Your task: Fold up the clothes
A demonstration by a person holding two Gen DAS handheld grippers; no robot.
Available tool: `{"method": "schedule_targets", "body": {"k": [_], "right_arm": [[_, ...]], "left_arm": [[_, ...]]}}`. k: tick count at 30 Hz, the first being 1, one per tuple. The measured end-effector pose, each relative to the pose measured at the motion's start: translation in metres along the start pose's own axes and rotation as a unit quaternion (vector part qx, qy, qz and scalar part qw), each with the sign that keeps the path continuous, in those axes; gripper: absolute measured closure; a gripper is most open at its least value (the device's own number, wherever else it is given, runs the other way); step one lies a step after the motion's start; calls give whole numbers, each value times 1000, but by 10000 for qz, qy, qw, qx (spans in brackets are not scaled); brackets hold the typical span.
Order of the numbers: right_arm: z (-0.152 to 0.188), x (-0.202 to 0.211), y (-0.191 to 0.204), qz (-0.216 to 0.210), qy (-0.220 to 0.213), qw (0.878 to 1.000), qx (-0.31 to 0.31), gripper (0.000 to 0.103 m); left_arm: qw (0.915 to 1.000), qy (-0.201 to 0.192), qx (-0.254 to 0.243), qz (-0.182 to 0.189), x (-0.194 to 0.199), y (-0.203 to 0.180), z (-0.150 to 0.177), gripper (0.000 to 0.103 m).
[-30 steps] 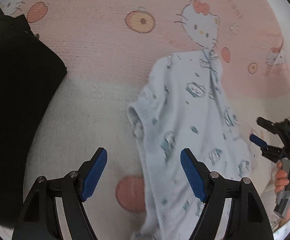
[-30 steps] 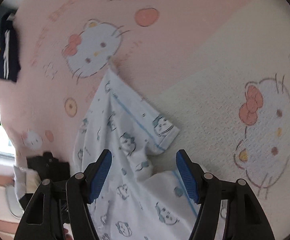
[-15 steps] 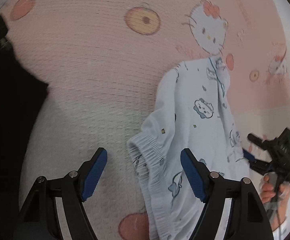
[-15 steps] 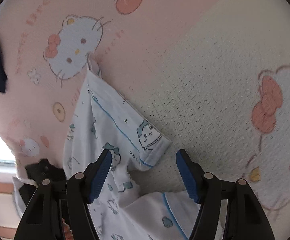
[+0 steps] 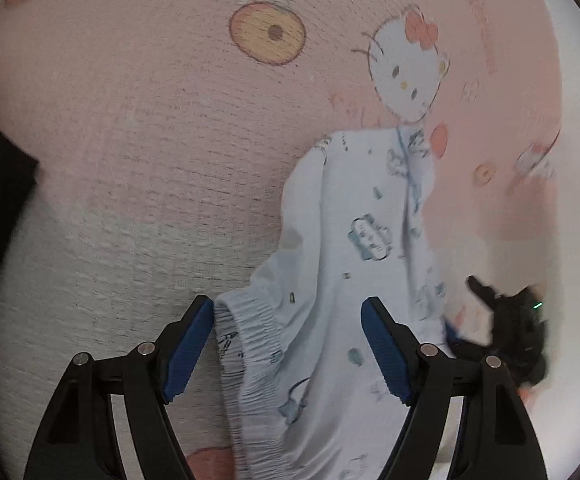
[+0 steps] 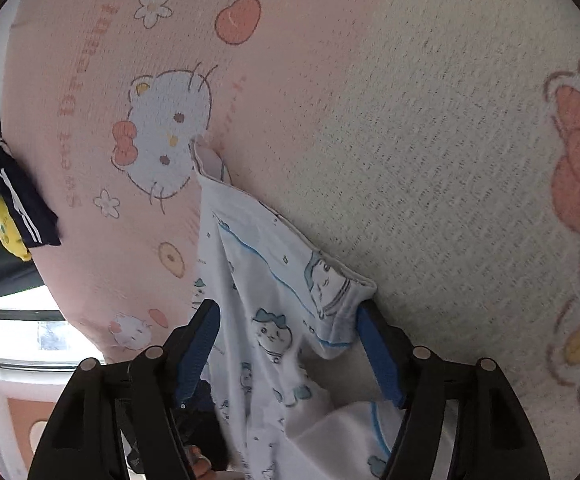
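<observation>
Printed shorts (image 5: 354,280) lie bunched on the pink blanket (image 5: 150,140). Left hand-held gripper (image 5: 288,346) spread over the waistband, right hand-held gripper (image 6: 288,354) spread at the leg hem. Light, floppy; grip the seamed edges.

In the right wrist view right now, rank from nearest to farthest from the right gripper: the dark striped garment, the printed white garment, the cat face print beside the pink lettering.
1. Printed white garment: between the open fingers of the right gripper.
2. Cat face print: ahead, slightly left, on the pink sheet.
3. Dark striped garment: far left edge.
</observation>
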State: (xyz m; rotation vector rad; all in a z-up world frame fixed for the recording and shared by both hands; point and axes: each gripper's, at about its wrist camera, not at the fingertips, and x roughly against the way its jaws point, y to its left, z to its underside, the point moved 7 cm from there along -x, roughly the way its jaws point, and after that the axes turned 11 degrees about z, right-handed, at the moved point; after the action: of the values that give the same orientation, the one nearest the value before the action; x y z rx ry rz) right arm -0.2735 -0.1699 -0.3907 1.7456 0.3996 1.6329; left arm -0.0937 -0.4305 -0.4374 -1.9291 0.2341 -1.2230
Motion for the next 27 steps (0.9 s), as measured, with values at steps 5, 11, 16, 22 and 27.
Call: {"method": "schedule_targets", "body": {"k": [5,11,16,22,27], "right_arm": [[-3,-6,6,-273,-8,9995,-148,20],[-6,-10,9,-269,-63,9996,-111,21],[-5,-12,5,210,10,9998,28,41],[-6,-12,-7,474,73,9988,-64,67],[-6,-11,-17,479,68,9986,-219,78]], "left_arm": [[9995,-261,-184,-43,-3,-4,-1,29],[9959,-324,-695,-479,-9,-10,-3,36],[9873,-290,-1183,-1017,-14,-11,-3,46],[9831,-425,-1243,-1275,-11,-7,-7,73],[9885,-498,-971,-1049,-5,0,-11,79]]}}
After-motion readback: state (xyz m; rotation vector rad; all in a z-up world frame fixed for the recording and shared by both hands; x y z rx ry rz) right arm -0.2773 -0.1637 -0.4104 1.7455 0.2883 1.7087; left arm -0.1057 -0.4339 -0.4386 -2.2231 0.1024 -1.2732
